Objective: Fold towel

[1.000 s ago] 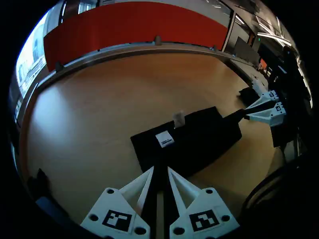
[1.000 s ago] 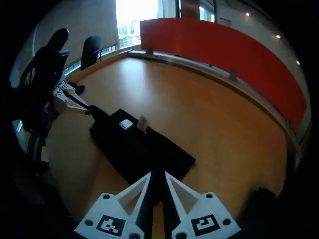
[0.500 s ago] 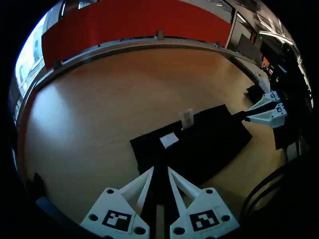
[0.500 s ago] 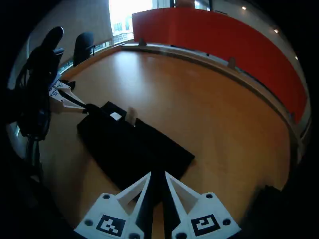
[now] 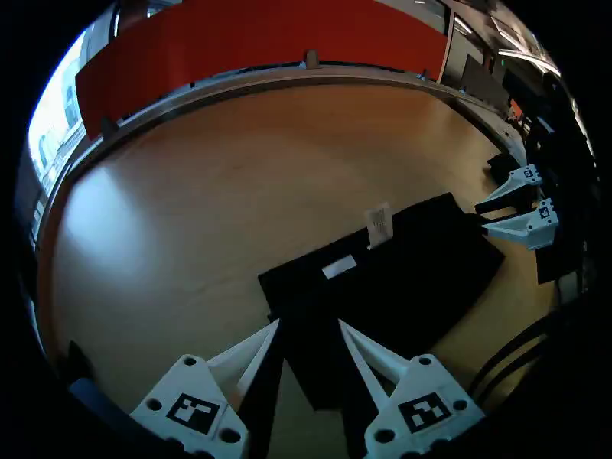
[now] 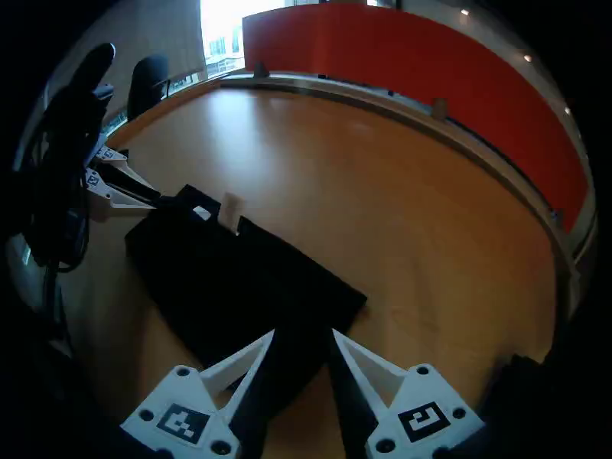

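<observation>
One black towel (image 5: pixel 413 283) lies flat on the wooden table (image 5: pixel 191 206), carrying two white labels (image 5: pixel 339 267). Two tongs: left gripper (image 5: pixel 307 329) and right gripper (image 6: pixel 302 335), both released, at opposite towel ends.

left gripper view: you look from low over one end of the black towel (image 5: pixel 413 283), facing the red partition (image 5: pixel 252 34); right gripper (image 5: pixel 480 216) far right.
right gripper view: low over the opposite end, facing the same partition, perhaps more obliquely; left gripper (image 6: pixel 155 200) far left.
nearness: both close above the towel.
shared: towel, wooden table (image 5: pixel 191 199), partition.
</observation>
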